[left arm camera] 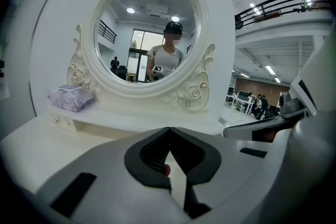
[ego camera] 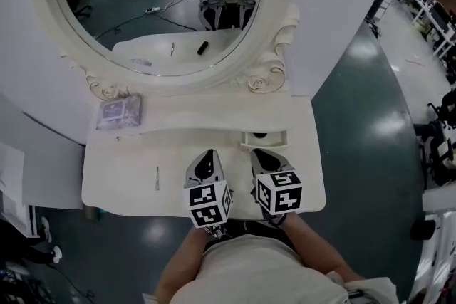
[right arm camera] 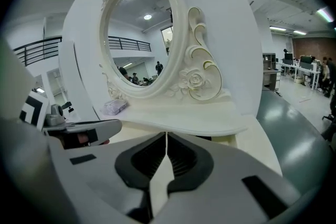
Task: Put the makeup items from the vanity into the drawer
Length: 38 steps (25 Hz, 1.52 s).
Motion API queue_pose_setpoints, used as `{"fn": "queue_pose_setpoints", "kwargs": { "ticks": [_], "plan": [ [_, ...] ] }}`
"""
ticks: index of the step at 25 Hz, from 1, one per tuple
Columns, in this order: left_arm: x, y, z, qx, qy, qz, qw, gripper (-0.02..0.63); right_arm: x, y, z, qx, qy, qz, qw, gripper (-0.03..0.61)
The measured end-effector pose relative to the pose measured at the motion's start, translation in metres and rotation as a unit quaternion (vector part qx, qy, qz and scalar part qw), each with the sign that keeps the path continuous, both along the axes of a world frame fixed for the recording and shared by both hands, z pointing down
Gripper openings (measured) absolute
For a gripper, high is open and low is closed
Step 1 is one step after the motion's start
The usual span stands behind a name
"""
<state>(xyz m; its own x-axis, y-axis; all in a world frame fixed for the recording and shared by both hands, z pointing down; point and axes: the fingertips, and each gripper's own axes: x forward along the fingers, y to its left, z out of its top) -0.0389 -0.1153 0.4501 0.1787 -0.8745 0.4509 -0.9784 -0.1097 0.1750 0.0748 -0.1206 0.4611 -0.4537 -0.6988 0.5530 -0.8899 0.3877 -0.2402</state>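
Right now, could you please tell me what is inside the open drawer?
One small dark item shows at the back of the drawer; I cannot identify it. Whatever lies further in is covered by the shelf.

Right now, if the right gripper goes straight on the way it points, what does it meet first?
Probably the open drawer under the shelf: the right gripper, jaws shut, points at it from close in front. Depth is unclear; it could meet the shelf's front edge above it instead.

white vanity (ego camera: pixel 121 185), lilac pouch (ego camera: pixel 119 112) on its shelf, thin stick (ego camera: pixel 157 178) on top
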Motion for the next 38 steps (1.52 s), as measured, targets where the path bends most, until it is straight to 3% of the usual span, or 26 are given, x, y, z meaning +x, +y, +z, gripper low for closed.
{"fn": "queue_pose_setpoints", "kwargs": {
  "ticks": [23, 31, 38],
  "plan": [
    [0.004, -0.001, -0.005, 0.012, -0.003, 0.027, 0.9996, 0.005, 0.004, 0.003, -0.003, 0.004, 0.004, 0.020, 1.000, 0.025],
    [-0.011, 0.003, -0.002, 0.007, 0.007, 0.007, 0.9999, 0.005, -0.007, 0.005, 0.002, -0.003, 0.011, 0.007, 1.000, 0.025],
    [-0.050, 0.020, 0.019, -0.019, 0.013, -0.041, 0.9989, 0.005, -0.041, 0.010, 0.019, -0.026, 0.016, -0.032, 0.999, 0.025]
  ]
}}
